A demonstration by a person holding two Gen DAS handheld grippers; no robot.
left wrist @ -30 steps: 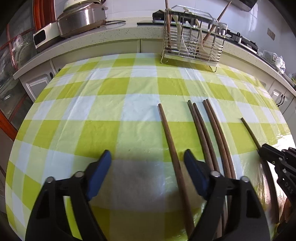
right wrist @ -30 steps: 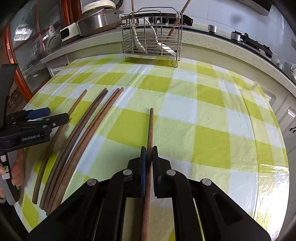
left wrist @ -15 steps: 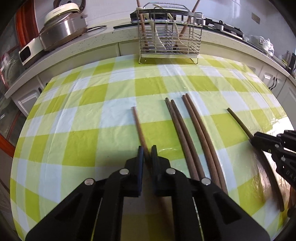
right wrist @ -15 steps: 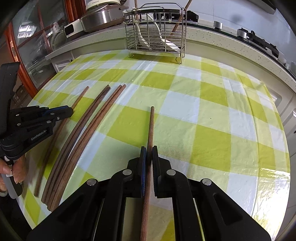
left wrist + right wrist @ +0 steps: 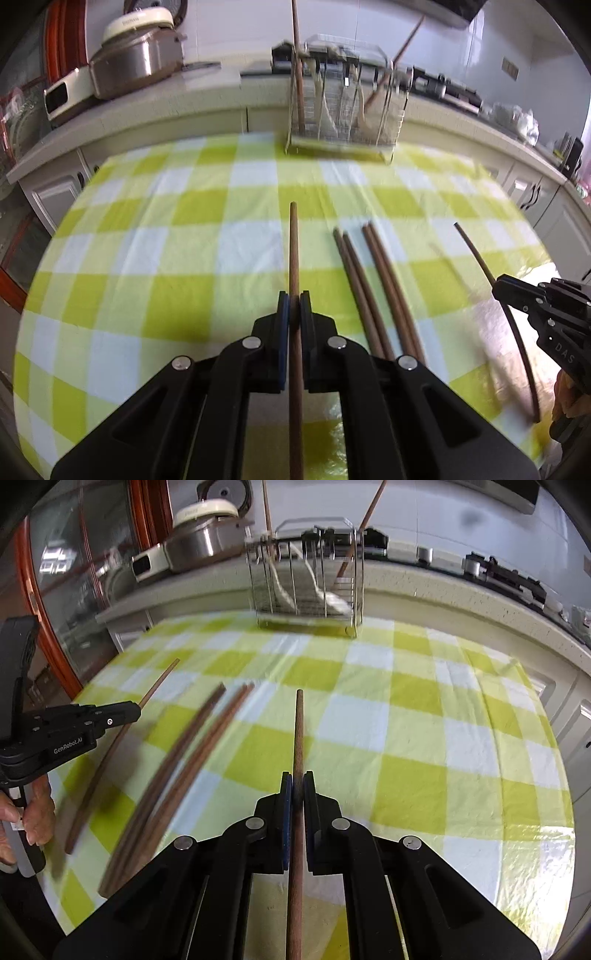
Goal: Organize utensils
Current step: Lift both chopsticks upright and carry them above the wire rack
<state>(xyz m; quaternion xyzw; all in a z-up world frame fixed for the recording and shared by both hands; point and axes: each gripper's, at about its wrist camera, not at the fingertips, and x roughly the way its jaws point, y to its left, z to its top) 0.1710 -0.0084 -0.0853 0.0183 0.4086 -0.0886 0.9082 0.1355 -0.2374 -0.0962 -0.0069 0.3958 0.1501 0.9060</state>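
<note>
Left hand-held gripper (image 5: pixel 294 308): clenched on a brown wooden chopstick (image 5: pixel 294 258), blue pads pressed against both sides of the shaft. Shaft passing straight through the jaws, front end projecting ahead of the fingertips, apparently clear of the green-and-white checked surface (image 5: pixel 184 258), though blur makes this uncertain.

Right hand-held gripper (image 5: pixel 297 790): clenched on a second chopstick (image 5: pixel 298 738), held the same way, tip projecting forward above the surface (image 5: pixel 424 738).

Between the two hand-held grippers: four loose chopsticks (image 5: pixel 373 284), lying on the surface in two close pairs, roughly parallel to the held ones; in the right wrist view seen as a blurred bundle (image 5: pixel 177 786) to the left of the jaws.

Ahead of both hand-held grippers, at the far edge of the surface: wire utensil rack (image 5: pixel 345 107), upright, already containing several sticks and pale utensils.

Left of the right hand-held gripper: left hand-held gripper body (image 5: pixel 70 731) and the person's hand (image 5: pixel 35 816) on its handle.
</note>
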